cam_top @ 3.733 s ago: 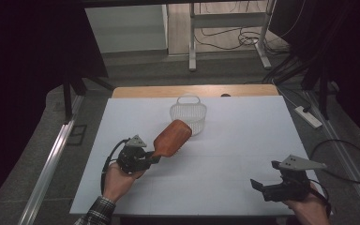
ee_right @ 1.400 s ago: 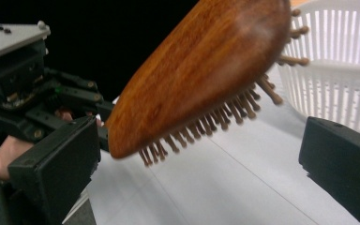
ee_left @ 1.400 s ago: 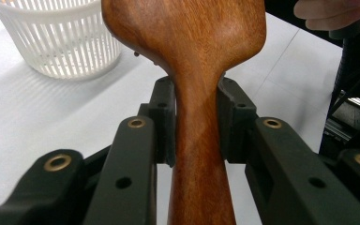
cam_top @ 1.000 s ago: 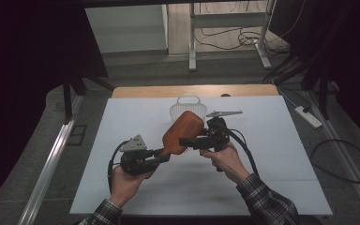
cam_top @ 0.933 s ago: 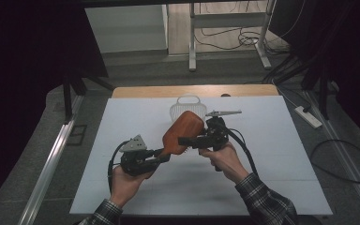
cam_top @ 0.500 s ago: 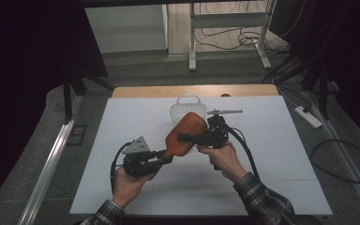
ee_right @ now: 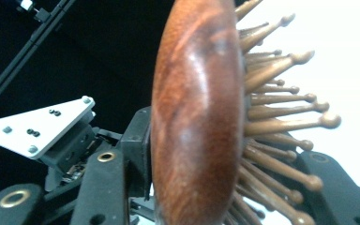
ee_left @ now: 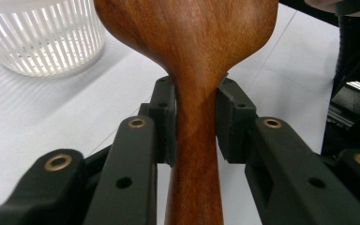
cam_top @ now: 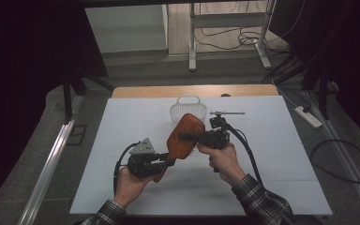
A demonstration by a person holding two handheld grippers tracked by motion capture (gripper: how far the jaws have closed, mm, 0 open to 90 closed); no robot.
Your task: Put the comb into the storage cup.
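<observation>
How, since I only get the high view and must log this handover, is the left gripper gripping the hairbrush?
Observer: The left gripper has its jaws clamped on the hairbrush at the narrow neck of the handle, just below where the head widens.
Operator: And the right one?
Observer: The right gripper has just been closing its jaws across the thickness of the head. One pad is on the smooth wooden back, and the other jaw is in among the pins.
Operator: Is the head touching the basket?
Observer: No. In the left gripper view the white slatted basket stands beyond the head, with a gap between them.
</observation>
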